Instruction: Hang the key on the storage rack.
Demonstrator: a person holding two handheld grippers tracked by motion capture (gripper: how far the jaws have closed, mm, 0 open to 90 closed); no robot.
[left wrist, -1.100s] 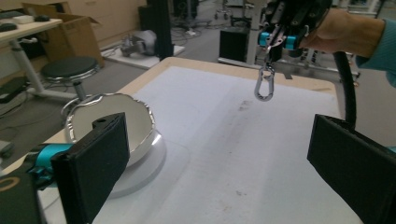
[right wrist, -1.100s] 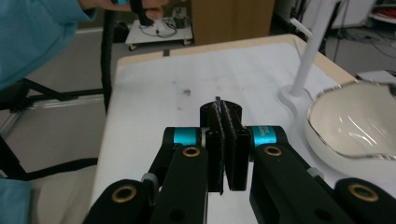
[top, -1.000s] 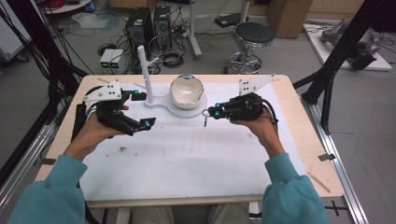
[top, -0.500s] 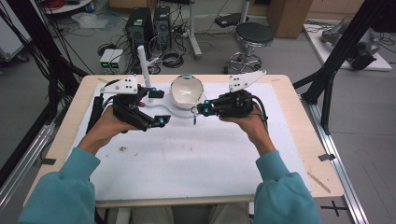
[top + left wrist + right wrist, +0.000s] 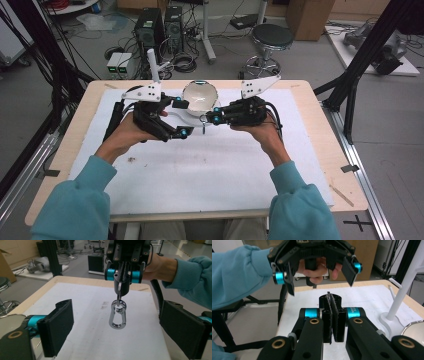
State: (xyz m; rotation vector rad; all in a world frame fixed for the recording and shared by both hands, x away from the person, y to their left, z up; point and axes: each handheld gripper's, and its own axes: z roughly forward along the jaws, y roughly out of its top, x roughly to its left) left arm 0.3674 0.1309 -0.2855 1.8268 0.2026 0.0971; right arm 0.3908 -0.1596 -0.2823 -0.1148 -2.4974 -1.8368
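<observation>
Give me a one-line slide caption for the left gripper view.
Right hand-held gripper dangles a metal snap hook above the white mat, between the open left jaws.

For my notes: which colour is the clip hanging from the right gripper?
Shiny silver metal carabiner; clearest in the left gripper view.

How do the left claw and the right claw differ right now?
The left claw stands open, its jaws wide apart; the right claw is shut. The left claw holds nothing; the right claw pinches a small ring from which a silver carabiner dangles above the white mat. In the high view the left claw sits left of the bowl, the right claw just in front of it. Both have black jaws and cyan fittings, and they face each other.
</observation>
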